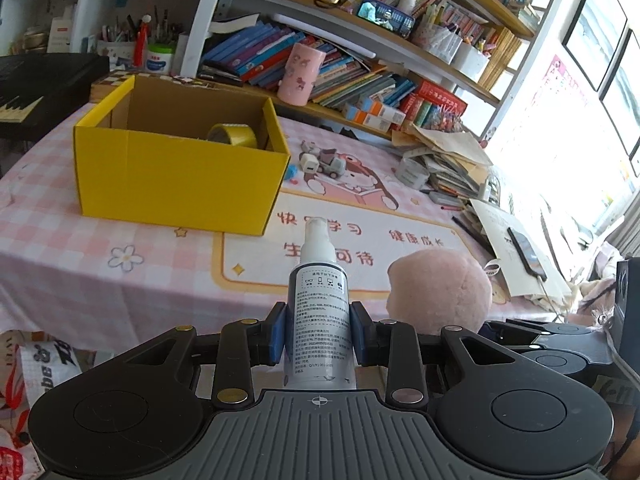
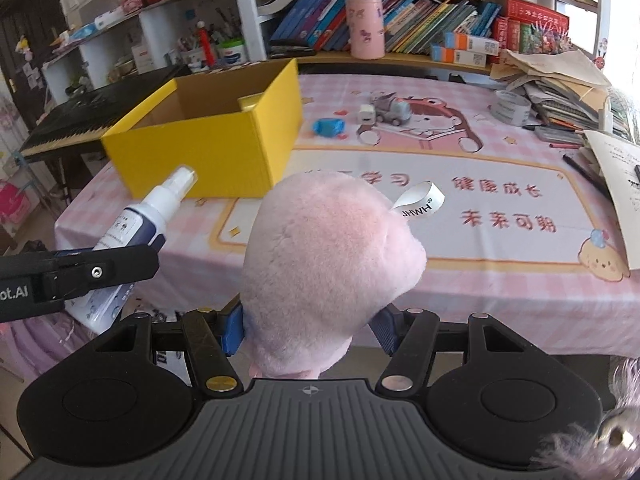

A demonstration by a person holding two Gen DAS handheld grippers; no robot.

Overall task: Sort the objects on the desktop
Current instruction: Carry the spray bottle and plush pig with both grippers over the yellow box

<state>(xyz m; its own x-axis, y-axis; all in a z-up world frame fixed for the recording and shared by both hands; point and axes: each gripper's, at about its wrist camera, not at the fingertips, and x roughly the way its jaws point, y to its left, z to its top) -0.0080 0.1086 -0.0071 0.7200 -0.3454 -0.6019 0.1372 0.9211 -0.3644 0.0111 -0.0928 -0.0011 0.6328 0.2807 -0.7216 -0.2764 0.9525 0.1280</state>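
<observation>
Grip security is your first worry: your left gripper [image 1: 318,336] pinches a smooth, hard plastic spray bottle [image 1: 318,312] round its cylindrical body with the nozzle pointing ahead, and that slick label could slide out if you tilt it, while your right gripper [image 2: 308,330] squeezes a soft, fuzzy pink plush ball [image 2: 320,264] that gives and may squirm free. Farther out on the tabletop [image 1: 152,264], the yellow cardboard box [image 1: 176,168] stands open with a glossy tape roll [image 1: 232,135] inside; carry either load too low and you could clip its stiff rim.
</observation>
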